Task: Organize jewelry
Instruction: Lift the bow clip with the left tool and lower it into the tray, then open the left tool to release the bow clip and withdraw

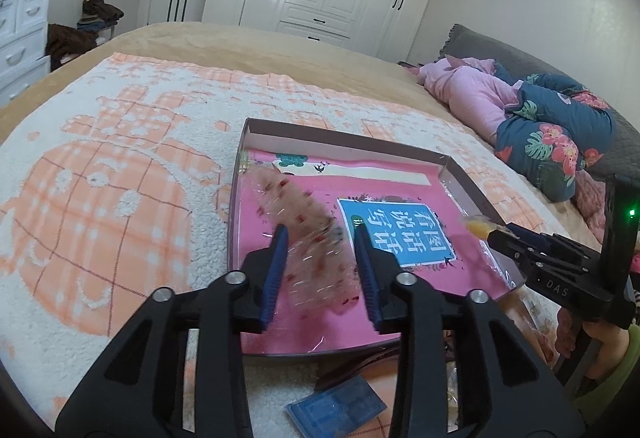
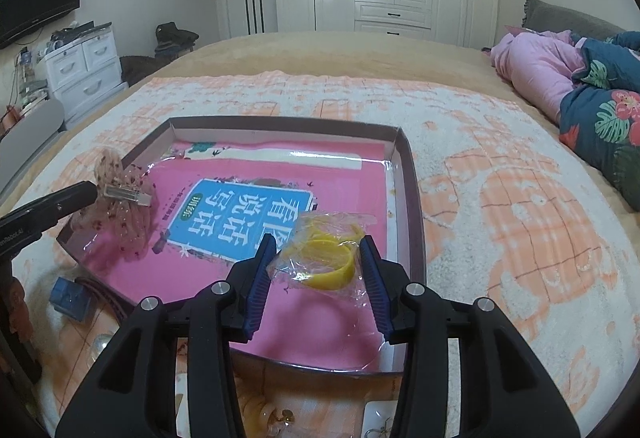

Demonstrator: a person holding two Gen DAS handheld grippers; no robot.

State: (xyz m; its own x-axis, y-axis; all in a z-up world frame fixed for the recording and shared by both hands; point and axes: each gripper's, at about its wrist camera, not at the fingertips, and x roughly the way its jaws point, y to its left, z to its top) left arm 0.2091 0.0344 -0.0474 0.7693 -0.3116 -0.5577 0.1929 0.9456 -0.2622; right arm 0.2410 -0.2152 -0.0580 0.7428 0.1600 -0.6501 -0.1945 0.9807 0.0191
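Holding the left gripper (image 1: 320, 228) over the near-left of the tray (image 1: 348, 148), we have its jaws clamped on a gauzy pink hair bow (image 2: 120, 198) in crinkly film; it looks light and soft, and its metal clip (image 2: 128, 194) seems the firmest hold. Further right, the right gripper (image 2: 318, 242) pinches a bagged yellow bangle (image 2: 328, 262), which looks stiff under slippery plastic, above the tray's near-right.

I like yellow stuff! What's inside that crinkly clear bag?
Inside the clear bag held in the right gripper are yellow bangles, looped together. The crinkled plastic hides exactly how many there are.
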